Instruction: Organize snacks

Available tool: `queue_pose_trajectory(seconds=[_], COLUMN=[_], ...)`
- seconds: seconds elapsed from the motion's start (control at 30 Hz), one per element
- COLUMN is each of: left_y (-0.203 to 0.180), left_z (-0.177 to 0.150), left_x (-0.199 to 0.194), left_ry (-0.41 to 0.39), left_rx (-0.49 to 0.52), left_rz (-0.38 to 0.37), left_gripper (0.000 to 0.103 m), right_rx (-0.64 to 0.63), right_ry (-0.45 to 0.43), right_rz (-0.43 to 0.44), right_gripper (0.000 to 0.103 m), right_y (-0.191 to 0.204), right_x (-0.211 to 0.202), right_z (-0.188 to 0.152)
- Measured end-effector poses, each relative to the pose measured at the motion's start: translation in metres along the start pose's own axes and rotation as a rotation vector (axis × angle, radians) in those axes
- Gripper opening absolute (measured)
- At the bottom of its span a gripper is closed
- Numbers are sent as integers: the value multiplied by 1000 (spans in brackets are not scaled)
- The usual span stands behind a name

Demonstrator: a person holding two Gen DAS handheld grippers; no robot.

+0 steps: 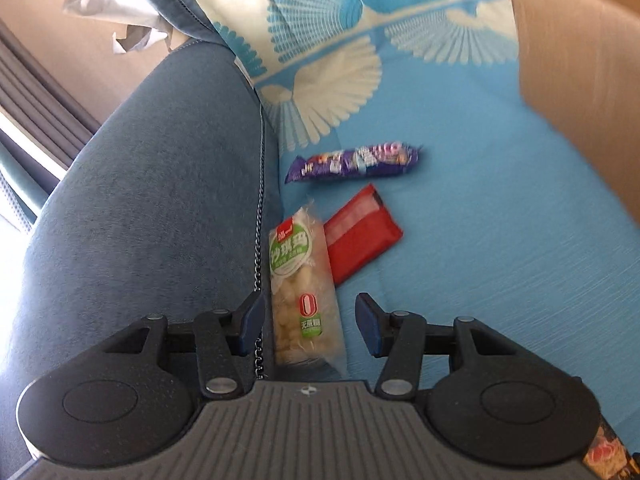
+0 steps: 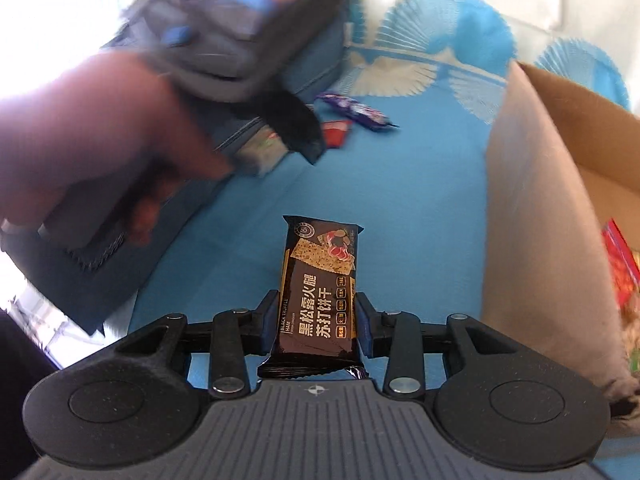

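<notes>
Clearly, right hand-held gripper point(image 2: 316, 322) pinches "BLACK TRUFFLE HAM" cracker pack point(image 2: 318, 292); left point(image 1: 308, 322) spread.

Cardboard box point(image 2: 560, 128) cut off, left hand point(image 2: 100, 132) blurred, perhaps moving

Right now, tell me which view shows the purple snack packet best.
The left wrist view: the purple snack packet lies whole and unobstructed on the blue cover. In the right wrist view it is smaller, farther and blurred.
</notes>
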State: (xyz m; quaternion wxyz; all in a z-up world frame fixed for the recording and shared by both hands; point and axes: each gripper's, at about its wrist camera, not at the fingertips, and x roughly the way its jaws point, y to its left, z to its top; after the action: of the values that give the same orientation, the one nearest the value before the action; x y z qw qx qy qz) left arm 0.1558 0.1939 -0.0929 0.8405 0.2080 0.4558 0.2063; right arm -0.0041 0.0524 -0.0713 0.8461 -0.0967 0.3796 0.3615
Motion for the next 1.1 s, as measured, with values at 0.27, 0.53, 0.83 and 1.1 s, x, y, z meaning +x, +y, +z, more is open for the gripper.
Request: queue_pose_trajectory(seconds=[0.27, 0.53, 0.83, 1.1], left_y=[-6, 9, 23, 26], left_z=[-5, -2, -21, -36], left_x=[20, 1, -39, -80], left_ry=[56, 9, 22, 2], left_rx=[28, -93, -191, -252], left_rz=[43, -30, -175, -291], left_gripper=[33, 0, 0, 0], right_rx=[-13, -9, -12, -6], right_ry=[26, 19, -1, -11], right_rz=[-26, -17, -3, 1], right_gripper=[40, 40, 40, 40], right_y=[1, 1, -2, -2], right_x=[10, 9, 7, 2], right_z=[1, -1, -4, -5])
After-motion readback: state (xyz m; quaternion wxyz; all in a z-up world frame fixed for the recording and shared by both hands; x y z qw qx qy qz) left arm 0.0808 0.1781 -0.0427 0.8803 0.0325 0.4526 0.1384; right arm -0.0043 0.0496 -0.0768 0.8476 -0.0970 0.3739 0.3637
